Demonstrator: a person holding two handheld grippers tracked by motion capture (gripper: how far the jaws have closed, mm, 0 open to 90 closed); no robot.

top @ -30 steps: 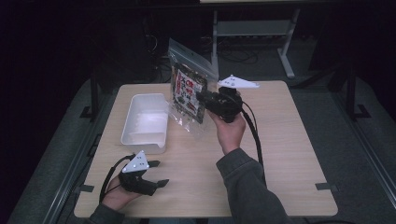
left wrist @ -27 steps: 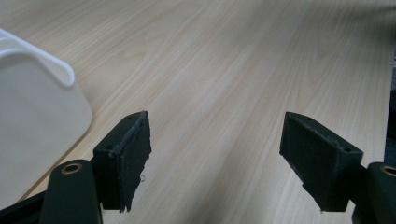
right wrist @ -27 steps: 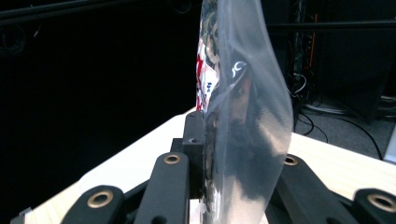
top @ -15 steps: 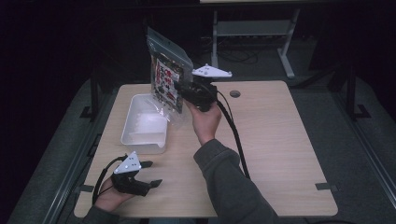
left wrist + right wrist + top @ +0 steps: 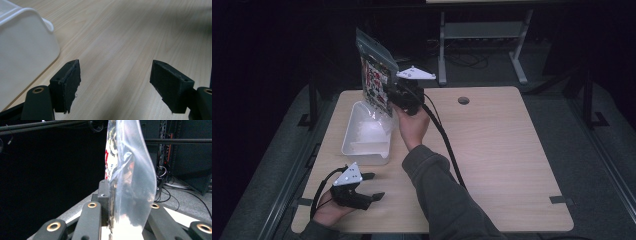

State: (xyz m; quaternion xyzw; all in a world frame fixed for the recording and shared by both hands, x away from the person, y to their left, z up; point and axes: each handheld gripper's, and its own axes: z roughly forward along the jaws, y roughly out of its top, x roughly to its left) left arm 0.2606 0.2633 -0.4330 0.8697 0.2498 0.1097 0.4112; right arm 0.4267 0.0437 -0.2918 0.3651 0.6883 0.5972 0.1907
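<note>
Now the right gripper [image 5: 398, 95] has carried the plastic bag [image 5: 375, 80] left, over the white tub [image 5: 364, 137], jaws pinching its edge. It hangs crooked and could miss the tub. Left gripper [image 5: 371, 186] rests on the table [image 5: 512, 150], jaws open.

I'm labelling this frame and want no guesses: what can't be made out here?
- Printed bag in the right tool: high view, its print is too small to read; right gripper view, it shows edge-on and glare blurs it.
- White tub: whether anything lies inside; high view, glare washes out its floor; left gripper view, the frame cuts it off.
- Left tool: open on the table.
</note>
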